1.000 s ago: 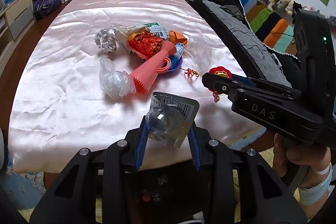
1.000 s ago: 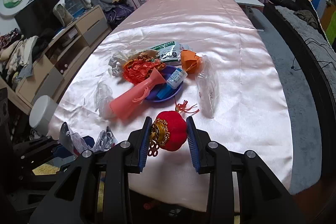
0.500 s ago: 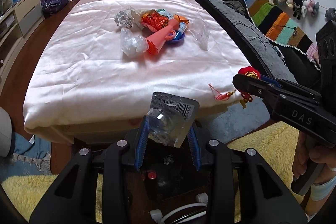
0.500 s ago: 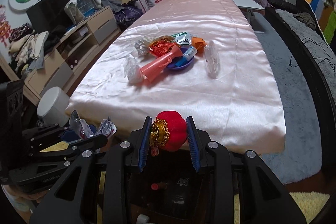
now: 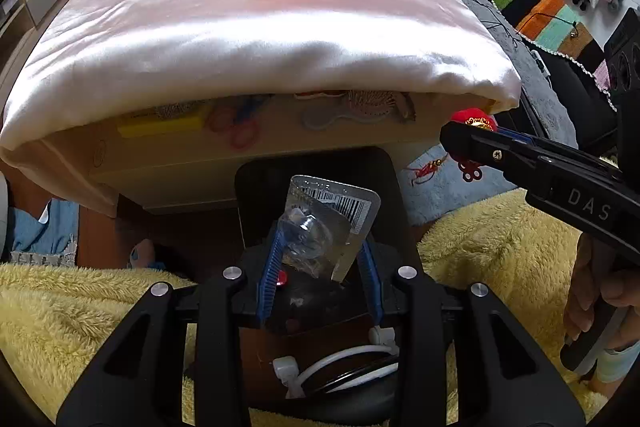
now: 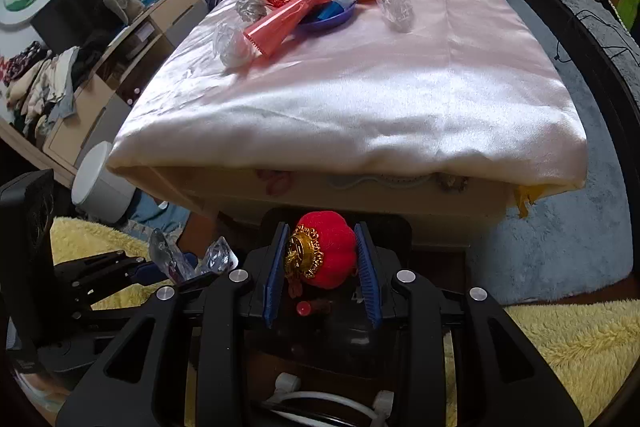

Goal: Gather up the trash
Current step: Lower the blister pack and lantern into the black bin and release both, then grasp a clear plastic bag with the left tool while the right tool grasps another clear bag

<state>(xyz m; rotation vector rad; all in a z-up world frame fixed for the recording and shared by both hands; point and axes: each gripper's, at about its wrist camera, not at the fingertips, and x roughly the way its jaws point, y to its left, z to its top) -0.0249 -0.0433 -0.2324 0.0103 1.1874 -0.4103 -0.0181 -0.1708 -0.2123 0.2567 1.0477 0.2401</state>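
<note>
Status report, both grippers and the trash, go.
Left gripper shut on blister pack. Right gripper shut on red lantern ornament. Both below table edge; trash pile on tablecloth.

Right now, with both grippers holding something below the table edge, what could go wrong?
The clear blister pack sits tilted in the left gripper, gripped only near its lower part, so it may slip out. The red lantern ornament in the right gripper trails a tassel that could snag. A black bin seems to lie below, but its opening is mostly hidden, so a drop might miss.
</note>
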